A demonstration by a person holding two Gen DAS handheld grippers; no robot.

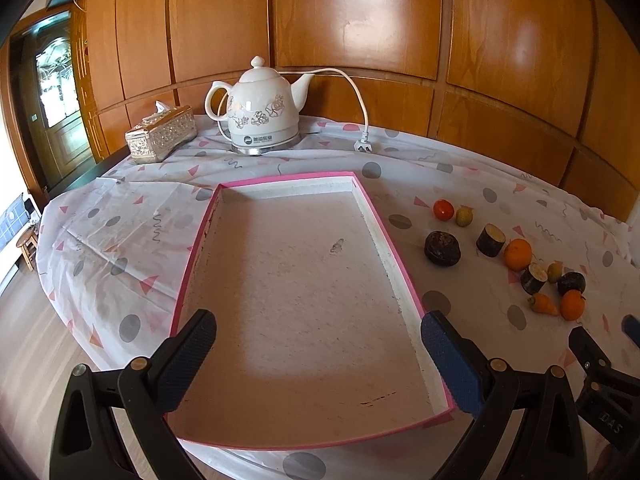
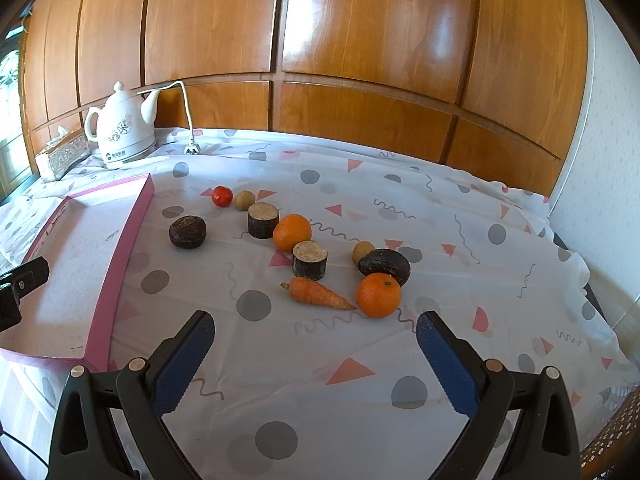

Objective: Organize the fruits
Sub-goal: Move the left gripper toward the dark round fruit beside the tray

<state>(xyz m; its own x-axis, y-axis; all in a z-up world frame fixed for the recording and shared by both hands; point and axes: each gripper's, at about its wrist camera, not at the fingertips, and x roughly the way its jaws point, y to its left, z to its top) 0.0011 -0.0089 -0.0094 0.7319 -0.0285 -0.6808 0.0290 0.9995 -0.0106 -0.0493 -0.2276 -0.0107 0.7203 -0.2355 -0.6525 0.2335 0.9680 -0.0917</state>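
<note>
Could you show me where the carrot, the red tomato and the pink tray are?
carrot (image 2: 316,293): right wrist view, mid-body.
red tomato (image 2: 222,196): right wrist view, its centre.
pink tray (image 1: 376,216): left wrist view, right rim.

Kettle (image 1: 260,114): white, floral, at the tabletop's far edge
Tissue box (image 1: 162,138): silvery, just left of kettle
Plug (image 1: 363,146): lying loose on the patterned cloth (image 2: 400,216)
Wall (image 1: 360,20): wood panels
</note>
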